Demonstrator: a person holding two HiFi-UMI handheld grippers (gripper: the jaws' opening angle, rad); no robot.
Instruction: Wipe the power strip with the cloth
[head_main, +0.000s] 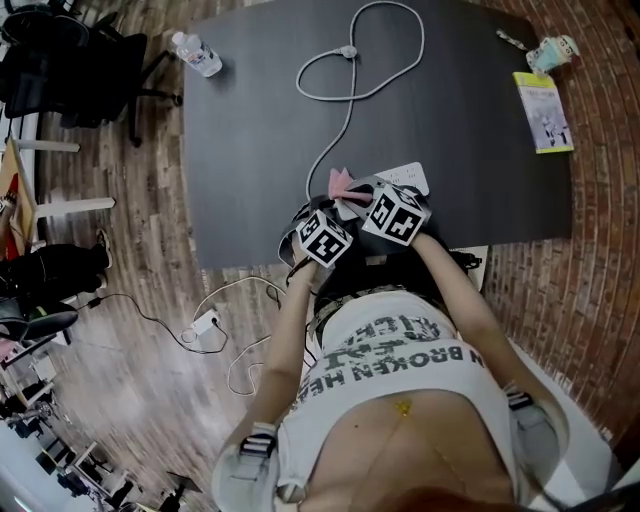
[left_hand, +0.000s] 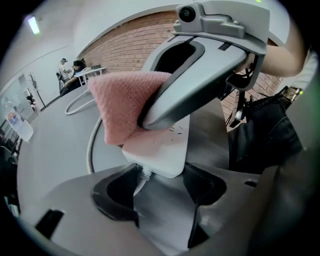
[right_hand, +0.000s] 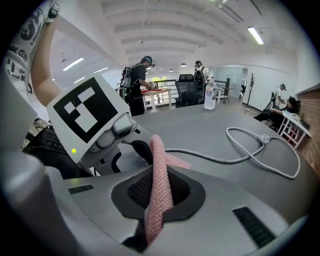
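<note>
Right gripper (right_hand: 156, 192) clamps the pink cloth (right_hand: 159, 160), likely soft and limp, over the power strip (left_hand: 164, 150) near the table (head_main: 250, 150) edge; probably rigid, light, slippery, so brace its cord end between the left gripper (left_hand: 160, 194)'s open jaws.

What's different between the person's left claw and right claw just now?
The left claw is open, while the right claw is shut. The left claw holds nothing, its jaws flanking the cord end of the white power strip; the right claw pinches the pink cloth. Both meet over the strip on the dark table.
</note>
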